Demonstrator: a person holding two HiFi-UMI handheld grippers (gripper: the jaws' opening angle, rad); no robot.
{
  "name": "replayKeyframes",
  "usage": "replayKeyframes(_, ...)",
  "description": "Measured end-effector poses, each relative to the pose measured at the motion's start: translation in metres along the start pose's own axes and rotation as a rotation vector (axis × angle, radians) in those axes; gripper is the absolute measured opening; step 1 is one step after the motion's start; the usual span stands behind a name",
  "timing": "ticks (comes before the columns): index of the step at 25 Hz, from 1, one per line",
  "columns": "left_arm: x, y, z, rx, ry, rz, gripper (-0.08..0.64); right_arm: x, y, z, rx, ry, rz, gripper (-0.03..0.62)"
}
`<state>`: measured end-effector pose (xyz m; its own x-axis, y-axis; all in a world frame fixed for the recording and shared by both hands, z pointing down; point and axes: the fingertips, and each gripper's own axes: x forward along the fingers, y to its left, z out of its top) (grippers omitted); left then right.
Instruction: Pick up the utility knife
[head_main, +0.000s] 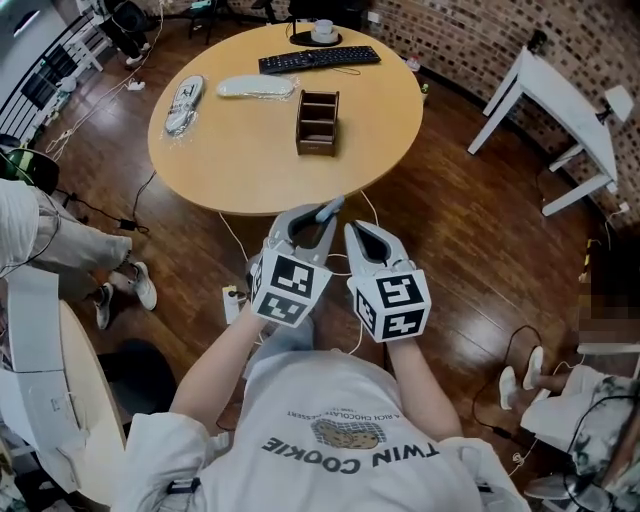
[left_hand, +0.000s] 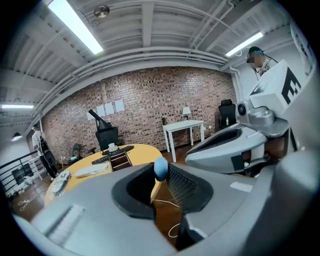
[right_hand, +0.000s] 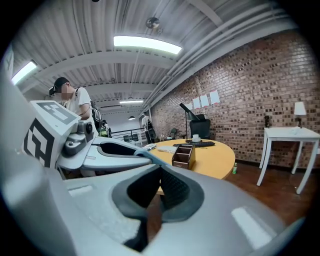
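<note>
The utility knife (head_main: 329, 210), a slim grey-blue handle, sticks out forward from my left gripper (head_main: 322, 218), which is shut on it just off the near edge of the round table. In the left gripper view its rounded blue end (left_hand: 160, 168) pokes up between the dark pads (left_hand: 182, 186). My right gripper (head_main: 358, 232) sits close beside the left one, its fingertips together with nothing between them. In the right gripper view my right gripper (right_hand: 160, 172) shows the same, and the knife's blue tip (right_hand: 144, 155) shows to the left.
The round wooden table (head_main: 230, 160) carries a wooden organiser (head_main: 317, 122), a black keyboard (head_main: 319, 59), a cup (head_main: 322, 30) and two bagged white items (head_main: 256, 87). A white desk (head_main: 560, 110) stands at the right. Cables lie on the floor; a person's legs (head_main: 70, 250) are at the left.
</note>
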<state>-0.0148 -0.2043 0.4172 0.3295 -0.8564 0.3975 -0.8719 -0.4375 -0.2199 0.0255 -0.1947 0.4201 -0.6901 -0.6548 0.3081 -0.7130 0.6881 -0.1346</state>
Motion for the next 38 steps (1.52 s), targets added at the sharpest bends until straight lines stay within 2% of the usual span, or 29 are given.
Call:
replayKeyframes(11,-0.062,-0.048,0.005,-0.103,-0.037,0.037,0.071,-0.066,0.030,-0.016,0.012,-0.001,0.027,0.002)
replayKeyframes(18,-0.099,-0.057,-0.002,-0.128,-0.037,0.043,0.071,-0.083,0.057,-0.019,0.025,-0.005,0.028,0.002)
replayKeyframes(28,-0.181,-0.058,-0.027,-0.167,-0.083,0.044,0.071,-0.108,0.134,-0.030,0.015,-0.015,-0.003,0.002)
replayKeyframes(38,-0.265,-0.061,-0.061,-0.167,-0.105,0.024,0.071,-0.137,0.222,-0.047,0.023,-0.018,-0.029,0.002)
